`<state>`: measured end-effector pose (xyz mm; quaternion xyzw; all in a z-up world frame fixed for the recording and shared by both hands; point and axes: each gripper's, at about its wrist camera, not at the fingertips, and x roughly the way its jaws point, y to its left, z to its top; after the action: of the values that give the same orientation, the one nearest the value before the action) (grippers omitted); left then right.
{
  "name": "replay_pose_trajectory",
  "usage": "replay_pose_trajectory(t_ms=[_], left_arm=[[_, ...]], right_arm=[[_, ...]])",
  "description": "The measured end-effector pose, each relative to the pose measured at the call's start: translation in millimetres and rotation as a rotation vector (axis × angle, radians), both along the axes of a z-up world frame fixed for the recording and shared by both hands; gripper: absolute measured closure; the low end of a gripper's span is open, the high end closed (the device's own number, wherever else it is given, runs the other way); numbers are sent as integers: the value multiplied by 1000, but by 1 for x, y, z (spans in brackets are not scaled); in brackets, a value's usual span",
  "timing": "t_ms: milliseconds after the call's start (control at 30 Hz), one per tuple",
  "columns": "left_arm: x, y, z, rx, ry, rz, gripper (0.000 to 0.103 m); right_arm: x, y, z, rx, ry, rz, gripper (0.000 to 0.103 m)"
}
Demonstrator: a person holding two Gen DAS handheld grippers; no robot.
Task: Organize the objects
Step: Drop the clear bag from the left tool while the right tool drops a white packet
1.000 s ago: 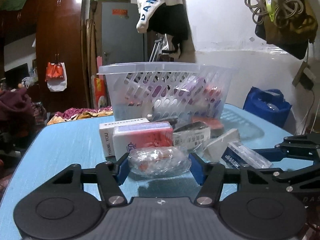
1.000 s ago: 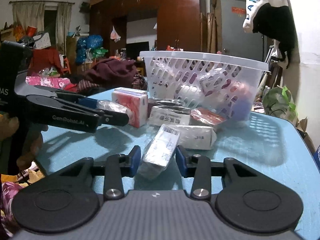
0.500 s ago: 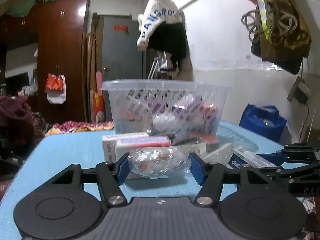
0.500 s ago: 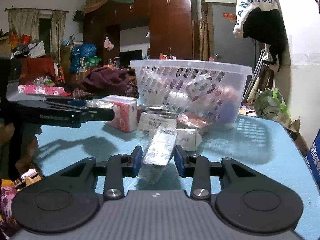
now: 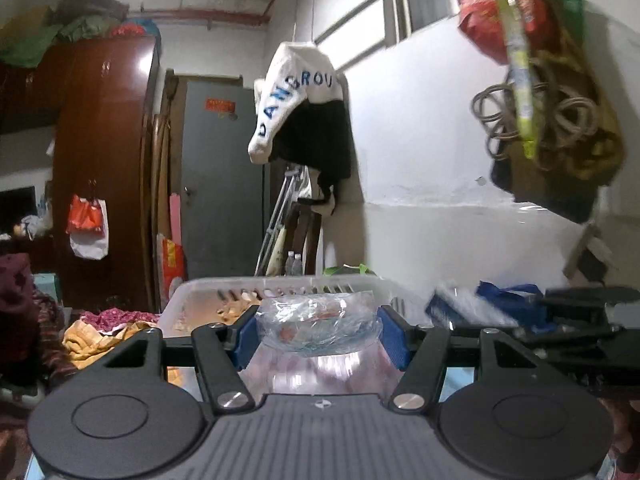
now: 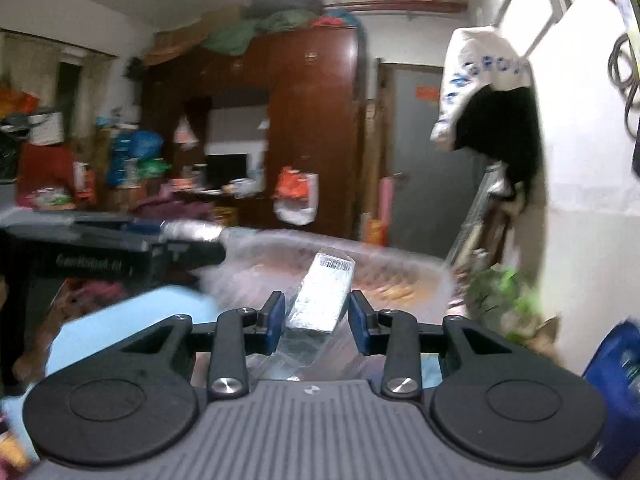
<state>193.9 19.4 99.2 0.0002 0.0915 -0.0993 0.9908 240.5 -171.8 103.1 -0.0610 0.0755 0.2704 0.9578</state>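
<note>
My left gripper (image 5: 318, 330) is shut on a clear plastic bag (image 5: 318, 326) with red bits inside and holds it above the near rim of the white slotted basket (image 5: 280, 282). My right gripper (image 6: 318, 318) is shut on a shiny wrapped packet (image 6: 322, 296) with a barcode end, held above the same basket (image 6: 400, 262), which is blurred. Each gripper shows in the other's view: the right one at the right edge of the left wrist view (image 5: 568, 316), the left one at the left of the right wrist view (image 6: 120, 248).
The light blue table (image 6: 132, 320) shows below the basket. A blue bag (image 6: 616, 364) stands at the right. A brown wardrobe (image 5: 104, 168) and a grey door (image 5: 220, 184) are behind. Clothes and bags hang on the white wall (image 5: 432, 152).
Both grippers have risen from the table with their loads and moved forward over the basket. The boxes on the table have dropped out of view.
</note>
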Motion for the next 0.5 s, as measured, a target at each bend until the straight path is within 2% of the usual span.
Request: replay_pose_trajectory(t_ms=[100,200,300,500], left_arm=[[48,-7,10,36,75,47,38],[77,-4,11,11,125,80,38],[87,-1,5,-2,155,97,38],[98,8,-1,-22,174,146,38]], right_arm=[[44,8,17,5,30,-18,65],[79,16,20,-15,68,-40,65],[91,21,15,-51,74,-63,65],[97,14,9,-21,102,-79,65]])
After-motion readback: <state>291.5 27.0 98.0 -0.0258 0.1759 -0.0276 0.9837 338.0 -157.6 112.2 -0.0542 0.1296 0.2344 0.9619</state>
